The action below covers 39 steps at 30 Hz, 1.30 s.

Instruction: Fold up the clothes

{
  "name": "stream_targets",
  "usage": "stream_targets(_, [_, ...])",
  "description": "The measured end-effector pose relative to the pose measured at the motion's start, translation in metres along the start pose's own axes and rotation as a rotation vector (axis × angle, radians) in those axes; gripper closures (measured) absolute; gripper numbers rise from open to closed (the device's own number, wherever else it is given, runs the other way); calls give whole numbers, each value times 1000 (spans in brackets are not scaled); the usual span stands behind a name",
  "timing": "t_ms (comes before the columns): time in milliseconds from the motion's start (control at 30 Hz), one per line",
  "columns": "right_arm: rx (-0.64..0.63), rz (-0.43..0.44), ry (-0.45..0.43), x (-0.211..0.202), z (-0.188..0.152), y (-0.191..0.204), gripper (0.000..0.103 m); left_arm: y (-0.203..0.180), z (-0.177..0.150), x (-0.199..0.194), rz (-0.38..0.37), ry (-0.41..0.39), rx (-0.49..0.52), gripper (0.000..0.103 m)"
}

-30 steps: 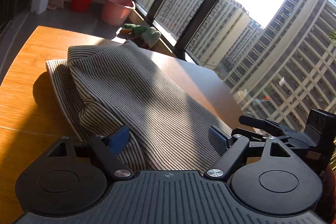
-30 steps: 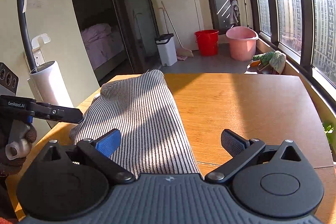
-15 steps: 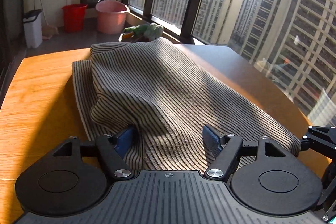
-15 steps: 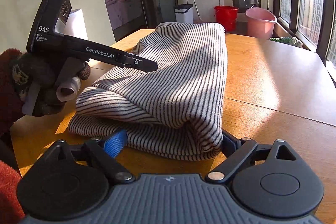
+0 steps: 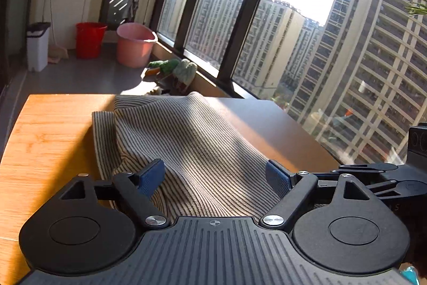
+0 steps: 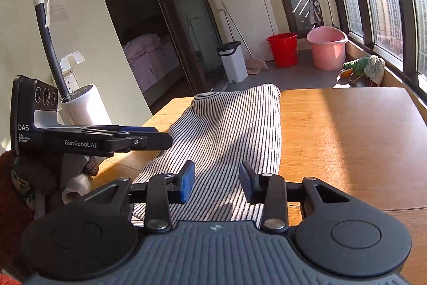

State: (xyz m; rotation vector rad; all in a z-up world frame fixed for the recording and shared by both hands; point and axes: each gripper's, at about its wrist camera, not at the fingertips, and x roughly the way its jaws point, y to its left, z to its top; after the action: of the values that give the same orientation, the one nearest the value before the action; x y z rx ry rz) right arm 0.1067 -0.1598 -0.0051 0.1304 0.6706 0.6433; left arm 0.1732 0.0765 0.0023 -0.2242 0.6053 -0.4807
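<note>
Left wrist view, left gripper (image 5: 214, 176) spread wide over the near end of a striped garment (image 5: 192, 143) folded lengthwise on a wooden table (image 5: 50, 130), right wrist view, right gripper (image 6: 216, 182) partly parted above the garment's near edge, nothing grasped, pink bucket (image 6: 327, 47) beyond the table.

Both wrist views look low along the table (image 5: 53, 130), sharing the striped garment (image 6: 229, 130).

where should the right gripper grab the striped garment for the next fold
Probably the near end of the striped garment, at its right-hand folded edge. The right gripper already hangs over that end with its jaws open, so come in from the near side, low along the wooden table. The layers are stacked there, so one pinch could catch them all.
</note>
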Motion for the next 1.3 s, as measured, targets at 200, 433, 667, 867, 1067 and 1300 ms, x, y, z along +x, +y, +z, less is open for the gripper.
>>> stream_targets(200, [7,-16,34,-14,-37,2,66,2,-33,21,18,126,31,10])
stream_targets(433, [-123,-66,26,-40,-51,21,59,0,-41,15,69,118,79,9])
stream_targets(667, [-334,65,56,-51,-31,56,29,28,-33,-18,143,75,-7,7])
stream_targets(867, [-665,78,148,-15,-58,102,17,29,-36,-48,171,45,25,4])
stream_targets(1067, [-752,86,180,-4,-64,109,4,27,-43,-75,203,36,93,1])
stream_targets(1300, [-299,166,201,-2,-26,62,36,-10,-60,-88,194,75,397,0])
